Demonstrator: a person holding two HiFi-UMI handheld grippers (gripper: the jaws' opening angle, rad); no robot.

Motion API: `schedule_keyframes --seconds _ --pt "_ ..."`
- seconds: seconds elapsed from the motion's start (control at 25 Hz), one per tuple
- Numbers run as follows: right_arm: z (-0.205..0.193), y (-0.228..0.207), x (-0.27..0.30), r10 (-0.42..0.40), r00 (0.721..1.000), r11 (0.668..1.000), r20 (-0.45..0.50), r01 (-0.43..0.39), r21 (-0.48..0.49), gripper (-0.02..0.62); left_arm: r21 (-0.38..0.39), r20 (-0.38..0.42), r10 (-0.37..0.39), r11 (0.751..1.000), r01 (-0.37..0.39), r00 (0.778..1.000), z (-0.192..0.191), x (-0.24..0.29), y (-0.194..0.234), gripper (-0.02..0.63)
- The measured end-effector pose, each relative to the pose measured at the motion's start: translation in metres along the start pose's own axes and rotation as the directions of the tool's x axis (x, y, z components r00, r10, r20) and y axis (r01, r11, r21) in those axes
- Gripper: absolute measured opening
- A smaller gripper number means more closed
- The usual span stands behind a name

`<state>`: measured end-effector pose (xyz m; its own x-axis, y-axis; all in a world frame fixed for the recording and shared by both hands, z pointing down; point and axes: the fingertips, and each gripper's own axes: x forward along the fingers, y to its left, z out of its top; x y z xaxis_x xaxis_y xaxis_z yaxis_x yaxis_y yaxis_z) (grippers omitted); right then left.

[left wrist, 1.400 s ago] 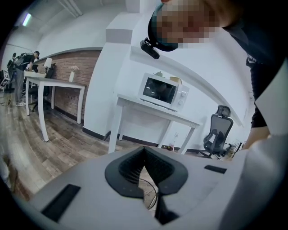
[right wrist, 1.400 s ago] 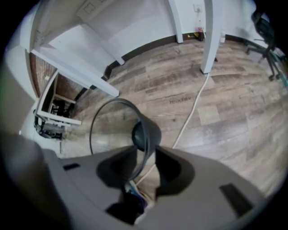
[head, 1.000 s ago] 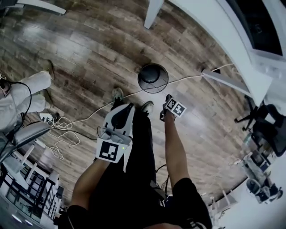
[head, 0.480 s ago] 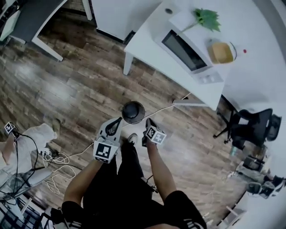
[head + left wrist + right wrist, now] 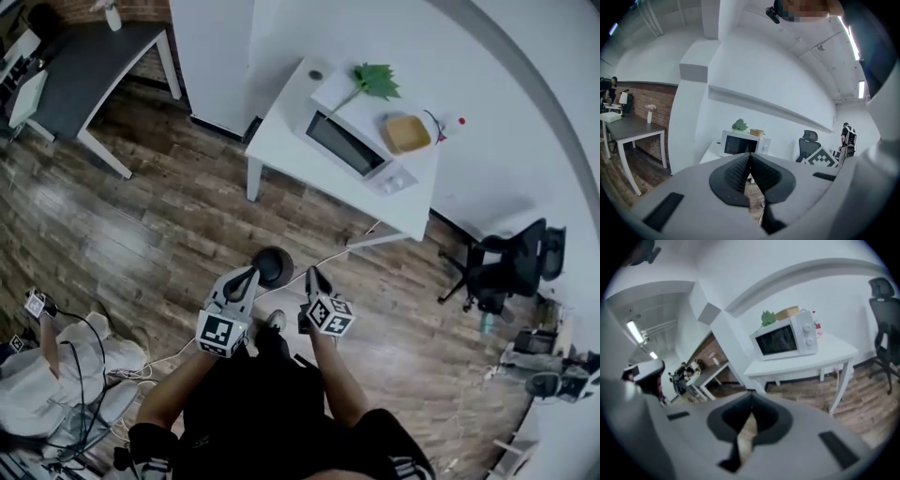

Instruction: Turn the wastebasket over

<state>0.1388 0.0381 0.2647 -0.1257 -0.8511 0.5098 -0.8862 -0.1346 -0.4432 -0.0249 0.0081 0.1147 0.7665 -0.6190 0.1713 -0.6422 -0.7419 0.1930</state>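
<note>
Wastebasket [image 5: 273, 265] stood on the floor [image 5: 141, 216], on my side of the table [image 5: 281, 141]. My left gripper [image 5: 249, 273] and right gripper [image 5: 312, 272] were both closed, empty and clear of it. I could not tell its orientation; I judged the turn either complete or not begun.

Wood plank floor [image 5: 178, 225]; white table [image 5: 300, 159]; microwave [image 5: 349, 142]; office chair [image 5: 506, 267].

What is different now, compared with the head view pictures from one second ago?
Both the left gripper and the right gripper have risen away from the round dark wastebasket, both shut and empty; the view has lifted to the white table. The wastebasket stays on the wooden floor.
</note>
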Motion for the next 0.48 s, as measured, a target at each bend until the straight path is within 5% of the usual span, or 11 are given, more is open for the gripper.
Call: schedule_keyframes --seconds 0.28,0.48 --pt "0.057 0.064 -0.068 0.070 0.989 0.991 0.127 -0.055 -0.122 0.032 0.027 0.068 -0.003 1.000 0.001 0.998 0.044 -0.022 -0.020 0.035" --pt "0.068 0.090 -0.109 0.134 0.971 0.985 0.197 -0.108 -0.135 0.032 0.047 0.074 0.001 0.999 -0.005 0.997 0.041 -0.029 -0.026 0.035"
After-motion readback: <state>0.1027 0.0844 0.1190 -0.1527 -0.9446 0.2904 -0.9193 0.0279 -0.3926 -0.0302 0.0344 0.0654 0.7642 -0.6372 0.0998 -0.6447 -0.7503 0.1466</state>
